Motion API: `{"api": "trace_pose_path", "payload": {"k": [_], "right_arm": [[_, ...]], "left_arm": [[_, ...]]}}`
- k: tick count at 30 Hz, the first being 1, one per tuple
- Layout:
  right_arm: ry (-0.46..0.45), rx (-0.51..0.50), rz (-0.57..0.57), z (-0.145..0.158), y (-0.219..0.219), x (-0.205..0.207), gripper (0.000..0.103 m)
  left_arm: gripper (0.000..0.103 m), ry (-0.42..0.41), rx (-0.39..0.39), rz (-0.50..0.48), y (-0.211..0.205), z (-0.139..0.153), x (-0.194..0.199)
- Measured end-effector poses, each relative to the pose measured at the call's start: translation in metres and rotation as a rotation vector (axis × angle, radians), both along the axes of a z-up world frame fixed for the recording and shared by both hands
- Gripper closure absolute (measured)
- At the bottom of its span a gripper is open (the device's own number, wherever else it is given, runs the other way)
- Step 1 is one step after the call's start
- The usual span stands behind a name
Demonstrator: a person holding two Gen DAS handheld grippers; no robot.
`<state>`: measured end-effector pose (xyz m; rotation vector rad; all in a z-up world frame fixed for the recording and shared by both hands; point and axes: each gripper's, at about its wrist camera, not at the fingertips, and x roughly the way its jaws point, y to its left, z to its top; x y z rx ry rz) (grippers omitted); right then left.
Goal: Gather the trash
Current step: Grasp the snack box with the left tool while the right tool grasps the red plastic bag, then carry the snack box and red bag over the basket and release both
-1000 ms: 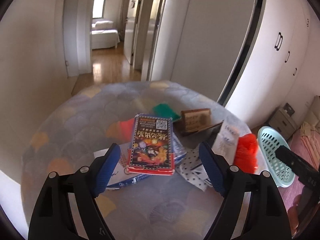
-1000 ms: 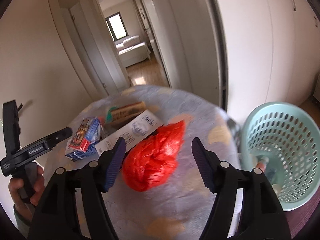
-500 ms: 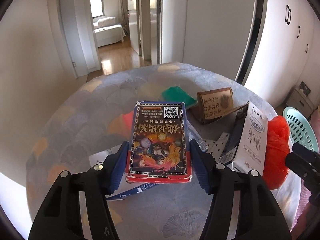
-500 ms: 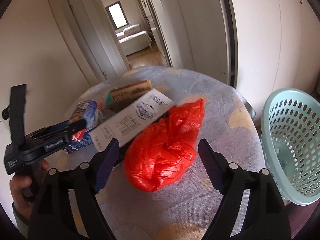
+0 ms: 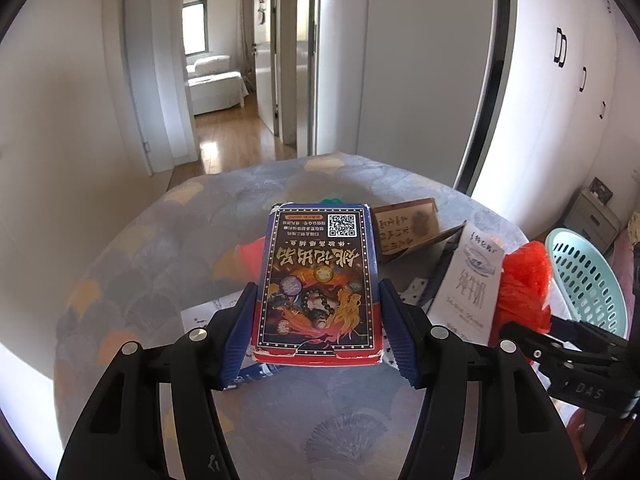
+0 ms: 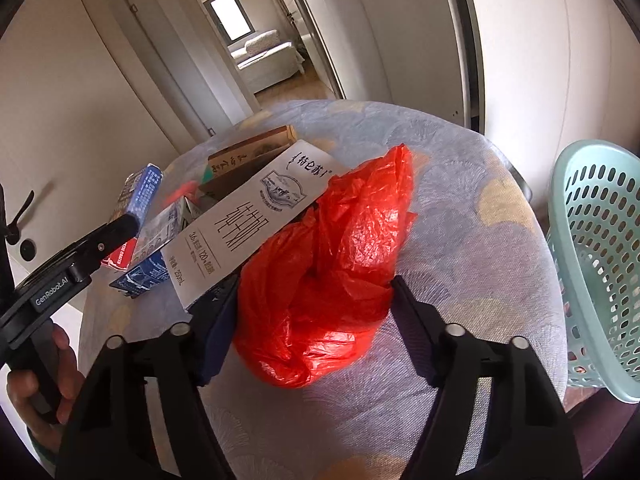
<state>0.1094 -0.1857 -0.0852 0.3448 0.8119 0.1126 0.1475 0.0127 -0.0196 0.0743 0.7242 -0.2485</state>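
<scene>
Since a second ago our left gripper [image 5: 318, 332] has closed onto the printed card box [image 5: 318, 284], lifted off the table [image 5: 192, 240]. Right gripper [image 6: 312, 320] straddles the red bag [image 6: 332, 280], jaws wide; basket [image 6: 600, 264] just beyond the table's edge. Both near ready to bin.

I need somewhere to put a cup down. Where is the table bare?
Bare cloth lies behind the red bag toward the basket, and left of the box. Cartons crowd the middle.
</scene>
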Motion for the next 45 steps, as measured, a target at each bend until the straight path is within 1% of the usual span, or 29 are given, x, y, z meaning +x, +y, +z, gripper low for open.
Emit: {"api": "trace_pose_path", "payload": {"k": [8,11,14,19,27,31,34,38,41,45], "right_arm": [[-0.008,-0.010,0.013,0.004,0.000,-0.007,0.060],[-0.010,-0.010,0.013,0.007,-0.002,-0.011,0.064],[-0.010,0.002,0.006,0.011,-0.008,-0.020,0.065],[-0.031,-0.008,-0.011,0.023,-0.018,-0.035,0.065],[-0.096,-0.028,-0.054,0.049,-0.041,-0.066,0.065],[-0.133,-0.056,-0.095,0.062,-0.053,-0.079,0.065],[-0.163,-0.080,-0.142,0.072,-0.068,-0.092,0.065],[-0.198,-0.124,-0.233,0.083,-0.094,-0.106,0.065],[-0.200,-0.135,-0.303,0.087,-0.119,-0.113,0.065],[-0.178,-0.136,-0.397,0.082,-0.151,-0.121,0.065]], "left_arm": [[0.045,-0.030,0.004,-0.005,-0.006,0.013,-0.011],[0.045,-0.043,-0.001,-0.012,-0.009,0.020,-0.017],[0.045,-0.057,-0.007,-0.021,-0.014,0.028,-0.023],[0.045,-0.079,-0.016,-0.045,-0.027,0.038,-0.035],[0.045,-0.111,-0.029,-0.097,-0.054,0.049,-0.057],[0.045,-0.117,-0.032,-0.127,-0.072,0.051,-0.063],[0.045,-0.116,-0.031,-0.152,-0.085,0.051,-0.067],[0.045,-0.112,-0.032,-0.196,-0.110,0.050,-0.071],[0.045,-0.105,-0.039,-0.242,-0.132,0.049,-0.073],[0.045,-0.084,-0.048,-0.316,-0.164,0.043,-0.075]]}}
